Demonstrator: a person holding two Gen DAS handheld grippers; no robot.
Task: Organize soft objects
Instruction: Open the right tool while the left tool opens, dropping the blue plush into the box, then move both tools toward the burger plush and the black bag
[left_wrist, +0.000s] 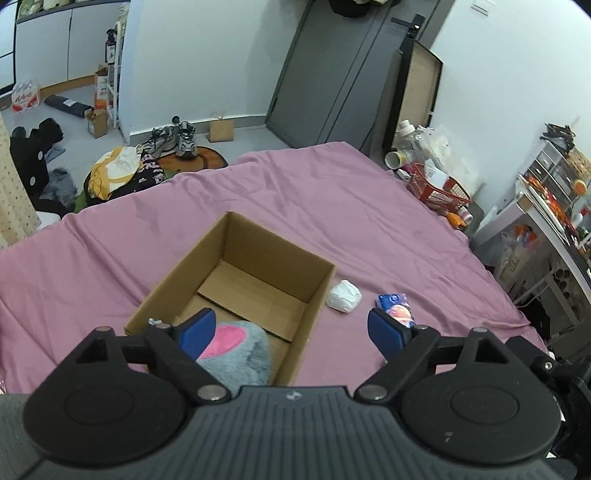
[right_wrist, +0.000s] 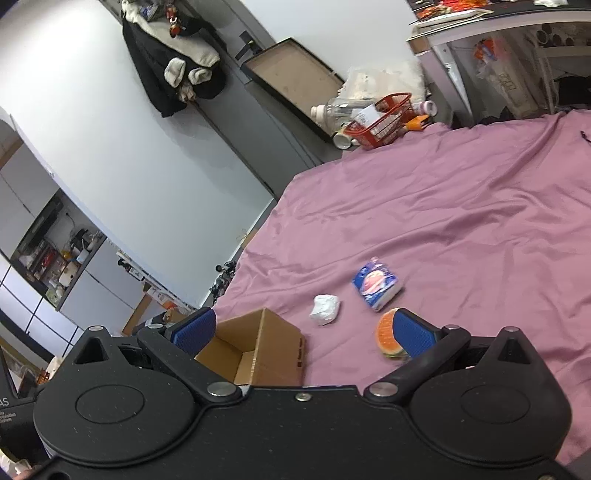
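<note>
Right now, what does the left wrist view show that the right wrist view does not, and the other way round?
Only the left wrist view shows the grey fluffy toy with a pink heart lying inside the cardboard box, plus the shoes on the floor. Only the right wrist view shows the orange burger-like toy on the sheet and the dark coat hanging on the wall. Both show the box, the white lump, the blue packet, the red basket and the pink sheet.
</note>
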